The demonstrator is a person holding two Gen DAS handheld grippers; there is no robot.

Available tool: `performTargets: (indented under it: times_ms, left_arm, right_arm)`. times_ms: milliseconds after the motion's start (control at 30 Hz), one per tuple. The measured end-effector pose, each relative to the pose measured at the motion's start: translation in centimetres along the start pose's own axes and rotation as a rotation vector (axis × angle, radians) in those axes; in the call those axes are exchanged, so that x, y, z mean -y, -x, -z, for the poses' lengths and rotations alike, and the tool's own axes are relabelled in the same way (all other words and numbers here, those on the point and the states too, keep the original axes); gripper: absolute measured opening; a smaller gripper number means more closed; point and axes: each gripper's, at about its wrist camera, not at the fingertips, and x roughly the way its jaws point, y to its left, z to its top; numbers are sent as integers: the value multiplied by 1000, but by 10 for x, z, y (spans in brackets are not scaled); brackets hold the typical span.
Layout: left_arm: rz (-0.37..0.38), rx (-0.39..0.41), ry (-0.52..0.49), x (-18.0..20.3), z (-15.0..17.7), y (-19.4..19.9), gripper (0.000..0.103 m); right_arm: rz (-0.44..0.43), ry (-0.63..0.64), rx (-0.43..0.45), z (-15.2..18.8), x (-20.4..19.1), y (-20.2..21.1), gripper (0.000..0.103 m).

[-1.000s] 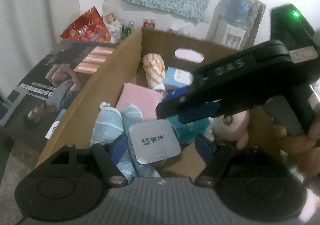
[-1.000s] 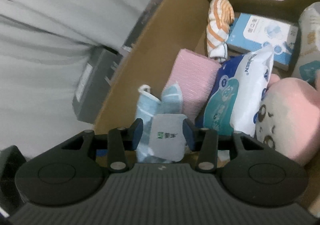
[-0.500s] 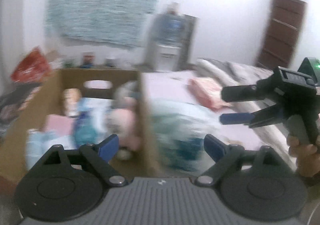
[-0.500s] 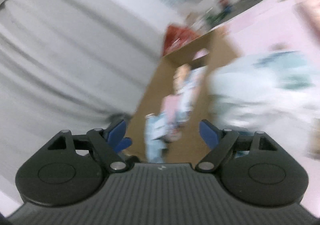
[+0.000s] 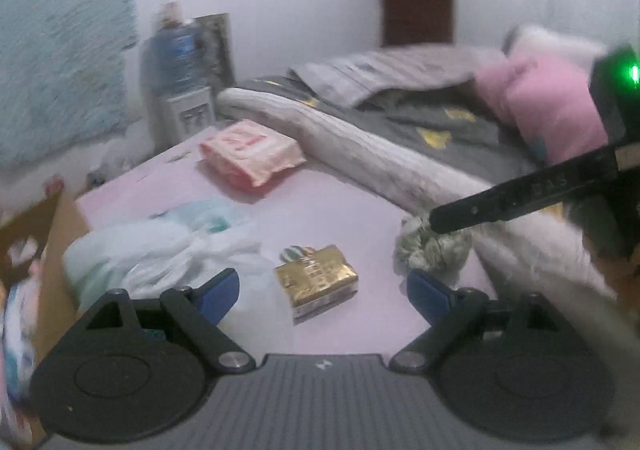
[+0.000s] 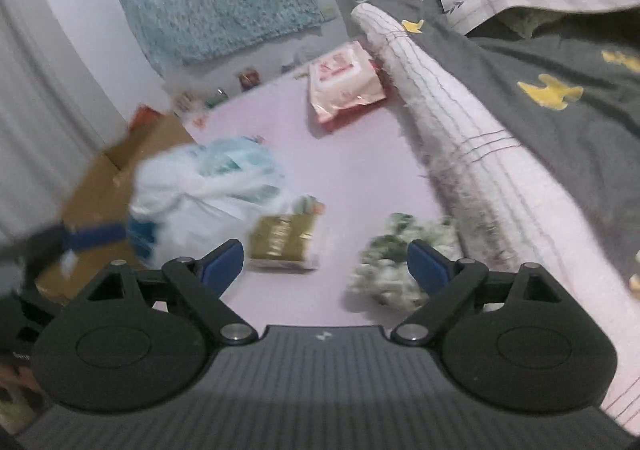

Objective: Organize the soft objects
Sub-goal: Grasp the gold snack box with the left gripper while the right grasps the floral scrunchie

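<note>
On the pink bed sheet (image 5: 340,209) lie a gold tissue pack (image 5: 316,282), a crumpled green-and-white cloth (image 5: 432,254), a white plastic bag with teal packs (image 5: 172,246) and a pink wipes pack (image 5: 252,153). My left gripper (image 5: 322,290) is open and empty, just short of the gold pack. My right gripper (image 6: 326,262) is open and empty, above the sheet between the gold pack (image 6: 284,242) and the cloth (image 6: 396,270). In the left wrist view its finger (image 5: 520,197) reaches over the cloth. The cardboard box (image 6: 116,177) stands at the left.
A rolled white blanket (image 6: 460,145) and a grey quilt (image 6: 552,61) border the sheet on the right. A pink pillow (image 5: 548,101) lies at the far right. A water dispenser (image 5: 180,81) stands by the wall. The white bag (image 6: 208,185) leans against the box.
Both grippers have left the box and swung right over the bed. The right gripper let go of the grey pack in the box and opened wide.
</note>
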Motion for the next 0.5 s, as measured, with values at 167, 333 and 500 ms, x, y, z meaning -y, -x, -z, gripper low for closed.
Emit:
performTargets:
  times_ms: [167, 333, 500]
  left_arm:
    - [3, -123, -190, 8, -10, -48, 92]
    - [27, -223, -314, 5, -22, -93, 92]
    - [63, -293, -416, 9, -25, -124, 90]
  right_arm:
    - [20, 121, -2, -2, 6, -22, 89]
    - [19, 227, -28, -3, 5, -47, 88]
    - [47, 302, -97, 8, 4, -66, 68]
